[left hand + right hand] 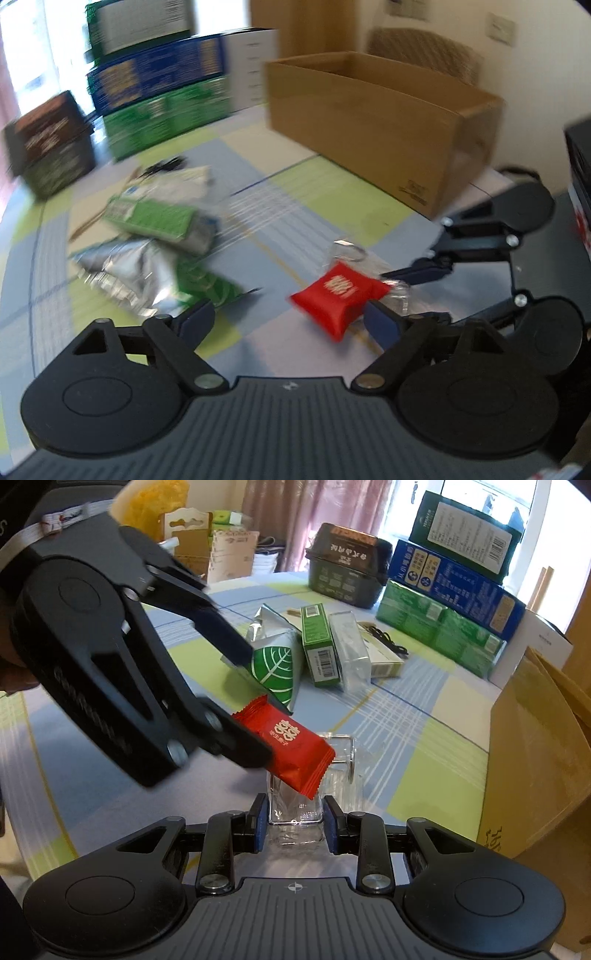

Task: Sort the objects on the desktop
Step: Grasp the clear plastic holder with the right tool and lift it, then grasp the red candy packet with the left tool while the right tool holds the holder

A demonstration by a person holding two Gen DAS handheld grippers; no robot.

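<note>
Red candy packet [286, 747] is sitting right at the tip of the left gripper [255, 707], whose fingers are spread wide, one finger [243, 749] touching the packet's near edge and the other up over the leaf pouch [275, 670]. So that one's let go, not clamping anything. The packet rests tilted on top of a clear plastic box [295, 805], and the right gripper [294, 825] is clenched on that box, blue pads pressed against both its sides. From the left wrist view it's blurry, but the same red packet [338, 295] shows near the right finger. Farther out on the checked tablecloth [424, 738] there's a green carton [319, 646], a stack of boxes [450, 602], and a cardboard box [543, 746] off to the right.
</note>
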